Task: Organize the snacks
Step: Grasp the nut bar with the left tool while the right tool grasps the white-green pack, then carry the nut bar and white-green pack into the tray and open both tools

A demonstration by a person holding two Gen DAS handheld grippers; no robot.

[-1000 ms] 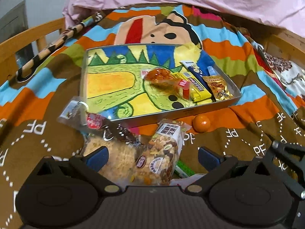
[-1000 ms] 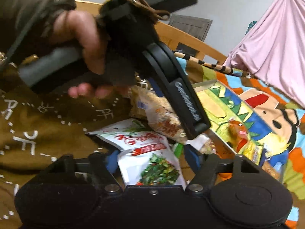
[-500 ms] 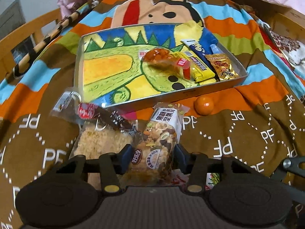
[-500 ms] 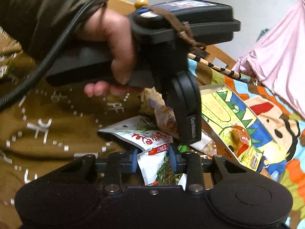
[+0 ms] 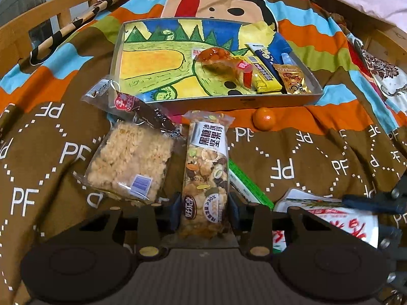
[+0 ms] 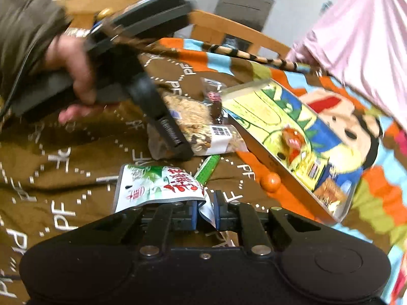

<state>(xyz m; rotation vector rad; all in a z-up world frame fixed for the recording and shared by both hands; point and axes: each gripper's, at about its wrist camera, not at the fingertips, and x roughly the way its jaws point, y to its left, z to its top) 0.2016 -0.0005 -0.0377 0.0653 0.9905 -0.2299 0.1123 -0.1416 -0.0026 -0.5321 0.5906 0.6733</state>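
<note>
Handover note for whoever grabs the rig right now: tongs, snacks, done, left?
Left tongs: closing around the nut bar, which lies on the blanket.
Right tongs: shut on the edge of the white-and-green packet.
Tray: holds several wrapped snacks at its right end.
Left outside: rice cracker pack, dark-wrapped snack, green stick pack, small orange.
Next, likely: carry both gripped packs to the tray.
</note>
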